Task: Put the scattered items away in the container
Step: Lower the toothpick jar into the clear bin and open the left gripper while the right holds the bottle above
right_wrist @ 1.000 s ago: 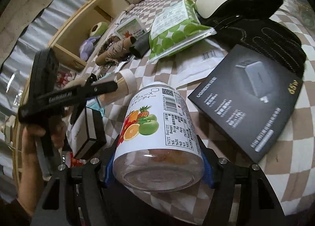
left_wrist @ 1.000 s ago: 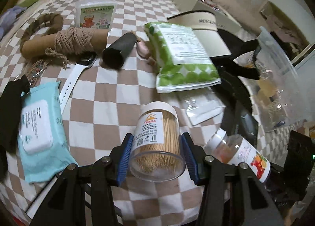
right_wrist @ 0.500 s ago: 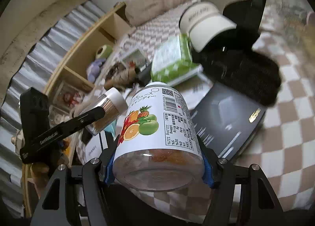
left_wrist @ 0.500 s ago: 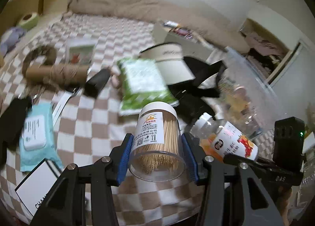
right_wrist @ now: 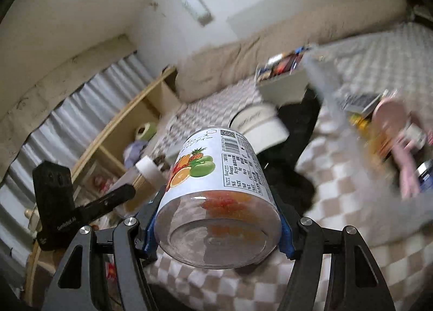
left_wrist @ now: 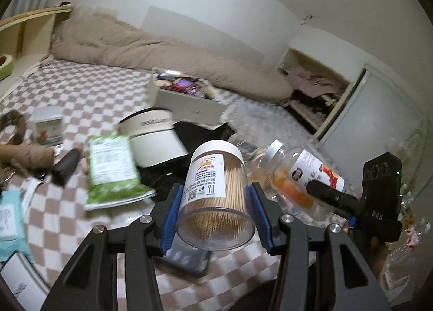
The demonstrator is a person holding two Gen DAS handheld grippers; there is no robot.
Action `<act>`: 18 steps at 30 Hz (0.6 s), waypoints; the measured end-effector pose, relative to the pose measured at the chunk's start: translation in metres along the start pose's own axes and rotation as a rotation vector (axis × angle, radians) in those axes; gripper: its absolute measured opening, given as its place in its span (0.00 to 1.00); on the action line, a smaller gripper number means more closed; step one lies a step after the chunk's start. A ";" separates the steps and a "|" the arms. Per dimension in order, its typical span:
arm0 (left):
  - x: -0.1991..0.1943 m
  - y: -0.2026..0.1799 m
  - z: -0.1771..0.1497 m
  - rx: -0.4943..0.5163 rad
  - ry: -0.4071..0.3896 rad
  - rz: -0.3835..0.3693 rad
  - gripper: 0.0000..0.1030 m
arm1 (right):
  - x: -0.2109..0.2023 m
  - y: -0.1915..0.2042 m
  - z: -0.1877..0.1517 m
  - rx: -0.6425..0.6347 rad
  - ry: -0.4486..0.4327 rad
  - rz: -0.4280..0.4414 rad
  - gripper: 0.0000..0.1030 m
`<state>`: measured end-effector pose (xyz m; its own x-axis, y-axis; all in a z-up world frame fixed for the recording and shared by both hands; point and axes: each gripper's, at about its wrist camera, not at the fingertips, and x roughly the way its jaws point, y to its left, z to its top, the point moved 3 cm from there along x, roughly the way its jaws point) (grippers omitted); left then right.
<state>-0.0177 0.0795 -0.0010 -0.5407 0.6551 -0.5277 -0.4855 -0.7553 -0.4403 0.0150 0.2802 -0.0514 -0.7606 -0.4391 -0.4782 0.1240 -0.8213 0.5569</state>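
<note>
My left gripper (left_wrist: 215,216) is shut on a clear toothpick jar (left_wrist: 216,192) with a white lid, held above the checkered bed. My right gripper (right_wrist: 216,219) is shut on a clear candy jar (right_wrist: 219,197) with a fruit label, also lifted; this jar shows in the left wrist view (left_wrist: 300,175) to the right of the toothpick jar. A clear plastic container (right_wrist: 360,110) holding several items appears blurred at the right of the right wrist view. A green snack bag (left_wrist: 111,167), a cream cap (left_wrist: 154,137) and a blue wipes pack (left_wrist: 8,216) lie on the bed.
A white box (left_wrist: 186,97) full of small items stands at the back of the bed by a beige quilt (left_wrist: 162,51). A rope roll (left_wrist: 24,154), a black tube (left_wrist: 66,166) and a black garment (right_wrist: 286,164) lie around. Wooden shelves (right_wrist: 127,132) run along the left.
Both grippers have lifted and tilted upward with their jars, so the views now show the room and far bed. The right gripper has swung toward the clear container.
</note>
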 end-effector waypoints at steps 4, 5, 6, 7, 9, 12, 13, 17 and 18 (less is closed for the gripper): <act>0.012 -0.028 0.012 0.027 -0.025 -0.030 0.48 | -0.029 -0.019 0.028 -0.015 -0.056 -0.028 0.67; 0.014 -0.035 0.014 0.035 -0.030 -0.037 0.48 | -0.036 -0.024 0.035 -0.018 -0.069 -0.035 0.67; 0.017 -0.041 0.017 0.042 -0.035 -0.045 0.48 | -0.042 -0.030 0.042 -0.018 -0.082 -0.042 0.67; 0.021 -0.048 0.019 0.046 -0.037 -0.056 0.48 | -0.048 -0.036 0.048 -0.016 -0.093 -0.048 0.67; 0.028 -0.058 0.024 0.053 -0.040 -0.072 0.48 | -0.059 -0.048 0.060 -0.006 -0.109 -0.059 0.67; 0.041 -0.075 0.029 0.074 -0.035 -0.090 0.48 | -0.072 -0.066 0.074 0.003 -0.127 -0.088 0.67; 0.046 -0.081 0.031 0.083 -0.032 -0.095 0.48 | -0.074 -0.070 0.078 0.005 -0.129 -0.098 0.67; 0.066 -0.104 0.038 0.116 -0.012 -0.117 0.48 | -0.081 -0.089 0.087 0.025 -0.129 -0.116 0.67; 0.071 -0.109 0.039 0.124 -0.006 -0.123 0.48 | -0.082 -0.093 0.087 0.031 -0.130 -0.118 0.67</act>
<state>-0.0304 0.2093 0.0381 -0.4758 0.7430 -0.4708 -0.6290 -0.6615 -0.4083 0.0103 0.4248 -0.0045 -0.8450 -0.2880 -0.4506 0.0107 -0.8516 0.5241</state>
